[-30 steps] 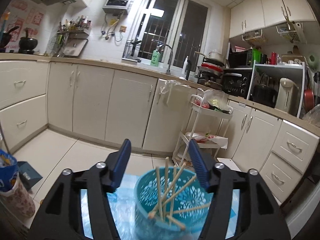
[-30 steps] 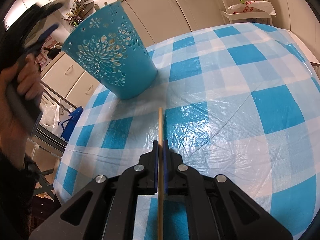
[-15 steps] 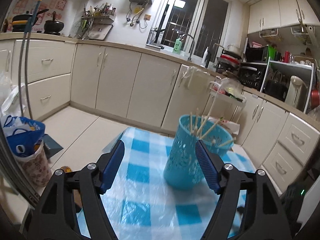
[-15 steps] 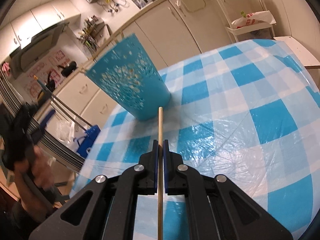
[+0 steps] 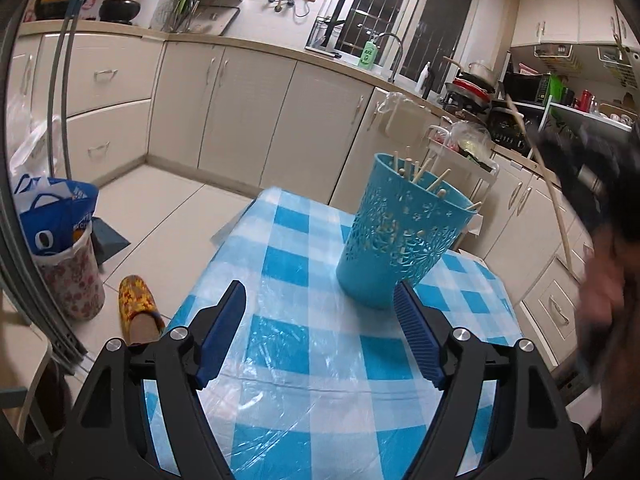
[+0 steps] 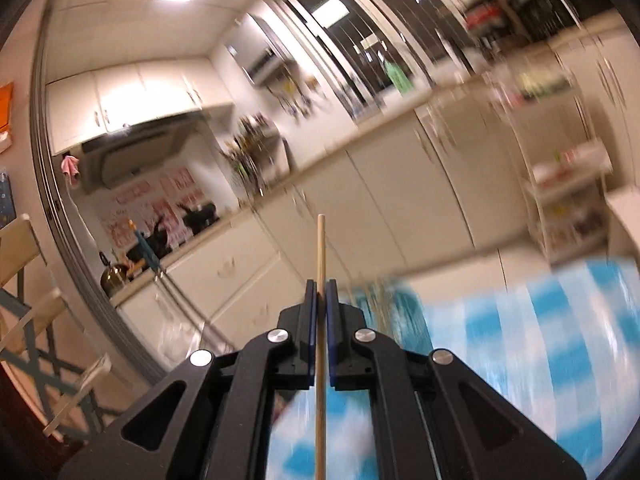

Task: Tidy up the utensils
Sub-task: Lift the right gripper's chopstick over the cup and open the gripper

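From the left wrist view, the left tool (image 5: 320, 332) hangs released and empty above the table (image 5: 296, 364), its fingers spread wide with the blue holder (image 5: 404, 240) just beyond them, probably leaving the rim free for a drop from above. Several chopsticks already lean inside the holder

From the right wrist view, blurred, the right tool (image 6: 320, 292) is clenched on one chopstick (image 6: 321, 248) gripped mid-length, tip pointing forward, seemingly raised so it can be tipped into the holder
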Demonstrator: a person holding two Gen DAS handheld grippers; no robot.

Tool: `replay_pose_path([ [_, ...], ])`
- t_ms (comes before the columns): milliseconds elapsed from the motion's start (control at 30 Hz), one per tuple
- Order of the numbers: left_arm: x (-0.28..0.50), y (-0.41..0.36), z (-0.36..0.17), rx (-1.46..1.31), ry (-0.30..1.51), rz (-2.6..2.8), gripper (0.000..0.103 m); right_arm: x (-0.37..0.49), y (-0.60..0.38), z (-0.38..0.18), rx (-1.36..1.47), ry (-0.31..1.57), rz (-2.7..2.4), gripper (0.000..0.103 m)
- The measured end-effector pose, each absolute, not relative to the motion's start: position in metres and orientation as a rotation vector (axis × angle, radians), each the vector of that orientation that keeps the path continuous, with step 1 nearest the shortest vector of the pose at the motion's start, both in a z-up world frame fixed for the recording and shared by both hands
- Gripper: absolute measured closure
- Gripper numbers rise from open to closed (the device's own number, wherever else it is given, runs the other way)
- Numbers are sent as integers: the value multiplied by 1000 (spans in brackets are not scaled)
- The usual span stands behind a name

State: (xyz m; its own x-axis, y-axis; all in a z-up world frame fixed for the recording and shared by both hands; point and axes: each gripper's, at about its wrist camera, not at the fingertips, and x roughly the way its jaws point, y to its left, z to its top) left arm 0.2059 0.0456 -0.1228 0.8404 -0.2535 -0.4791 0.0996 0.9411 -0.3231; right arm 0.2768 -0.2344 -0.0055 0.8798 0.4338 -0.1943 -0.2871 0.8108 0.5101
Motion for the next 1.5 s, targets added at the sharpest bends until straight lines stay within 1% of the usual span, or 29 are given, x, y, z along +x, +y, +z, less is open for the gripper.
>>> replay_pose_path([
  [67,205,52,-124,-306,545,-182,30,304,-225,6,473,266,375,98],
  [167,206,61,-126,-329,548,-168,30,335,-215,10,453,246,349,98],
  [367,208,76,-133,-368,560,-144,30,383,-198,-11,384,279,277,98],
  [700,213,78,-139,-400,580,-144,30,387,-190,-46,304,406,271,97],
  [767,211,76,-136,-395,577,-148,30,384,-189,-48,294,430,281,94],
  [800,210,76,-134,-394,575,-150,30,382,-189,-48,293,439,284,90],
  [833,209,74,-132,-392,571,-153,30,379,-191,-48,296,449,287,82],
  [900,205,73,-126,-387,563,-157,30,368,-194,-44,299,448,285,74],
  [967,201,71,-118,-377,552,-161,29,348,-202,-38,306,438,287,72],
  [1000,198,70,-113,-369,547,-161,27,334,-207,-36,311,436,284,67],
  [1033,195,69,-108,-361,542,-160,27,323,-209,-35,310,438,280,58],
  [1067,191,68,-101,-348,538,-155,24,304,-213,-35,308,448,275,55],
  [1133,185,64,-90,-319,539,-143,20,273,-217,-39,302,480,262,40],
  [1167,182,62,-86,-306,540,-139,17,250,-219,-44,292,522,244,36],
  [1200,178,59,-80,-286,542,-134,15,237,-221,-48,286,547,233,29],
  [1233,174,57,-76,-272,544,-129,11,221,-222,-53,281,577,217,25],
  [1267,168,52,-70,-253,545,-125,8,201,-225,-60,281,612,197,24],
  [1333,159,47,-62,-228,542,-126,8,171,-229,-69,292,668,166,17],
  [1433,142,33,-49,-167,562,-110,8,130,-236,-75,326,732,105,13],
  [1500,132,25,-41,-136,591,-83,8,108,-238,-69,344,752,71,11],
])
